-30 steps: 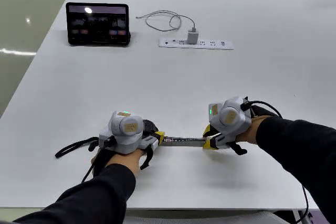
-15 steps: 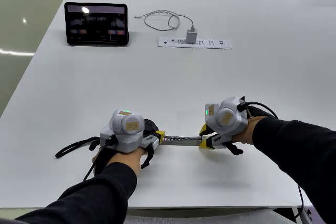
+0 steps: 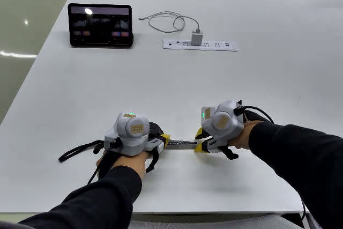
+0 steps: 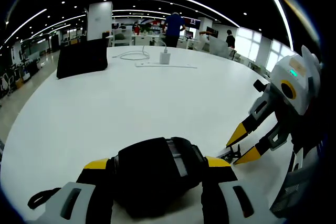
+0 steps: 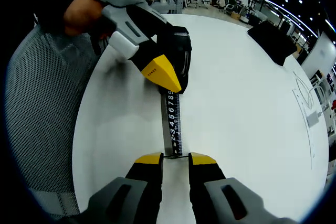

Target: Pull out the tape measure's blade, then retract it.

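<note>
Tape measure [image 4: 155,178] has a black case, clamped in the left gripper [image 4: 157,163]; its narrow blade [image 5: 172,121] (numbers printed along it) lies extended on the table [image 3: 177,84], tip pinched by the right gripper [image 5: 176,159]

White surface [image 3: 241,89], matte. Far left: black tablet [image 3: 99,24], standing upright, screen lit. To its right: white power strip [image 3: 214,45], flat, with white charger [image 3: 196,38] plugged in and white cable [image 3: 163,20] looped behind. Near edge: black tape measure [image 4: 157,171], blade [image 3: 181,144] drawn out a short way; black cord [image 3: 75,151] trailing at left.
</note>
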`<state>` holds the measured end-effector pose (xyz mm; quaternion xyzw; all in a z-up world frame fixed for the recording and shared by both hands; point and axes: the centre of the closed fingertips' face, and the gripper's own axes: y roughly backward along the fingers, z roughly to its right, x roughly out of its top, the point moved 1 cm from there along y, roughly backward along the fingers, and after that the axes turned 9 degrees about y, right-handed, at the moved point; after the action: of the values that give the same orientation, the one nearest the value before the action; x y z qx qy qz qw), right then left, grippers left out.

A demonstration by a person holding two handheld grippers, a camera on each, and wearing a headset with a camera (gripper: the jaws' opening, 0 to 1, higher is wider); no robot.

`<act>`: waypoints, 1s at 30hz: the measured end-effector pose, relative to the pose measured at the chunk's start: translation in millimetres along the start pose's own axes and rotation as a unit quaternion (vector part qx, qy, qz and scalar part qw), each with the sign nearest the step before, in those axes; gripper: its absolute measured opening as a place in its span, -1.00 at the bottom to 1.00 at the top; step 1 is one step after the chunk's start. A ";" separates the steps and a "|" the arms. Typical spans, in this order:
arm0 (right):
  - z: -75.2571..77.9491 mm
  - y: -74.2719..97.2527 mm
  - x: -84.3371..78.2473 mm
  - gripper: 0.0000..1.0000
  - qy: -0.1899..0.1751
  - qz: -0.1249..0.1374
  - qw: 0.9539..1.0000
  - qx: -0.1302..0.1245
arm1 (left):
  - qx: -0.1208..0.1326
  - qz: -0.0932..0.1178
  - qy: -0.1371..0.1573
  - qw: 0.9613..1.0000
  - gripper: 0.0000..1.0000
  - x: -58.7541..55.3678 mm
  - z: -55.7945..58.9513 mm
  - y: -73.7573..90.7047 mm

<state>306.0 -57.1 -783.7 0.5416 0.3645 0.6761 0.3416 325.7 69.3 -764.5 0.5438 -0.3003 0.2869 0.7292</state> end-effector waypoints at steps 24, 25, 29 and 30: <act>3.3 -15.1 23.7 -0.71 0.024 0.017 0.999 -0.013 | 0.001 -0.001 0.001 1.000 0.29 0.0 -0.2 -0.7; 3.3 -15.6 24.6 -0.71 0.024 0.018 0.999 -0.014 | 0.001 -0.001 0.001 1.000 0.29 0.1 -0.3 -0.8; 4.5 -18.7 29.1 -0.72 0.030 0.020 0.999 -0.015 | 0.001 0.000 0.001 1.000 0.29 0.2 -0.2 -0.8; 4.4 -18.9 30.1 -0.72 0.034 0.021 0.999 -0.015 | 0.000 -0.001 0.001 1.000 0.29 0.2 -0.2 -0.8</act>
<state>306.1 -21.4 -784.8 0.5211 0.3541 0.7064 0.3226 326.4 69.3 -764.8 0.5440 -0.2992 0.2872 0.7294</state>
